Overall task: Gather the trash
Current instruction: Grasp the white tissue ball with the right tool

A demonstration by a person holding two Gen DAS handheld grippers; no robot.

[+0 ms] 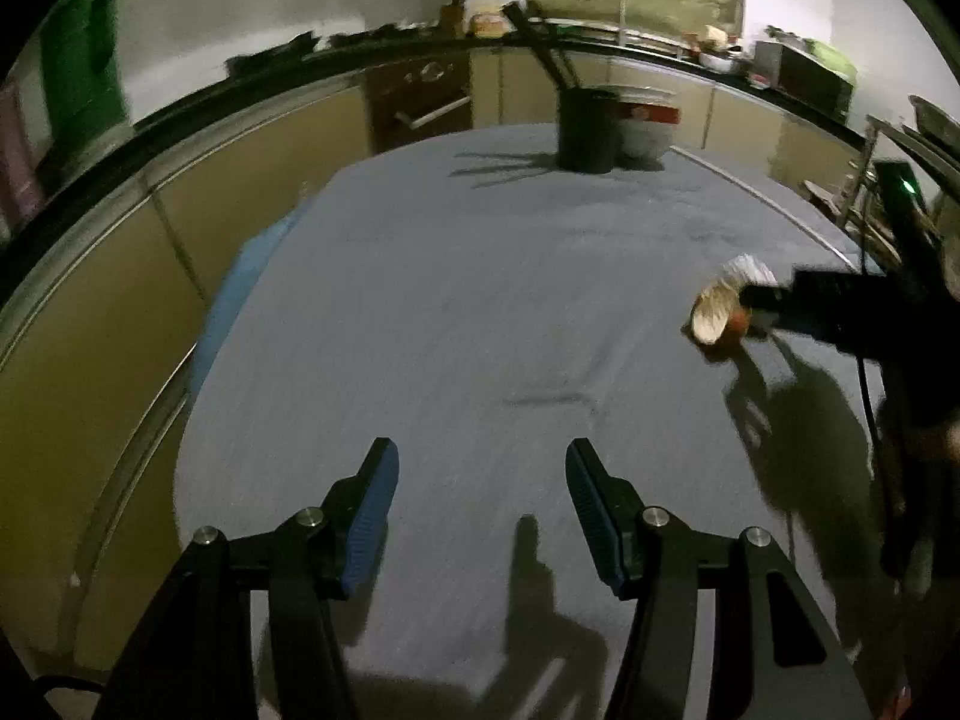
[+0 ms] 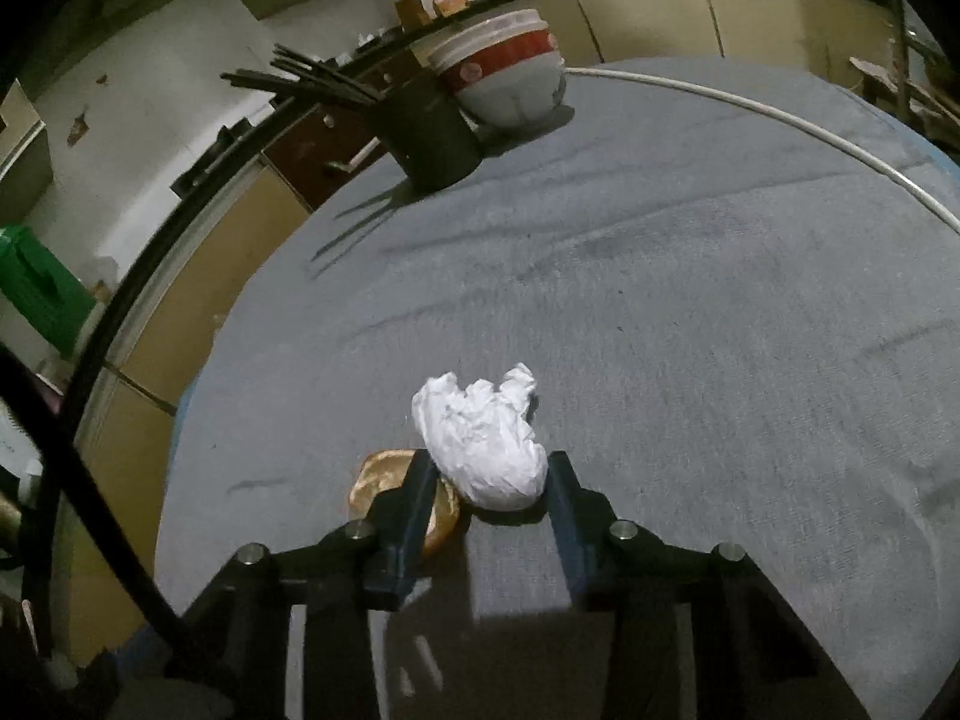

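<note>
With the crumpled white paper wad (image 2: 486, 450) bracketed but not visibly clamped by the right claw (image 2: 489, 480) at 6 o'clock on the worktop (image 2: 690, 312), the left claw (image 1: 482, 480) gaping empty, collection is judged barely begun, a brown paper cup (image 2: 378, 480) also remaining.

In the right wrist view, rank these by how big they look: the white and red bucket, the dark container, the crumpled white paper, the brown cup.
Largest to smallest as they look:
1. white and red bucket
2. dark container, close to the bucket in size
3. crumpled white paper, though nearness to the camera enlarges it
4. brown cup, partly hidden behind a finger
</note>
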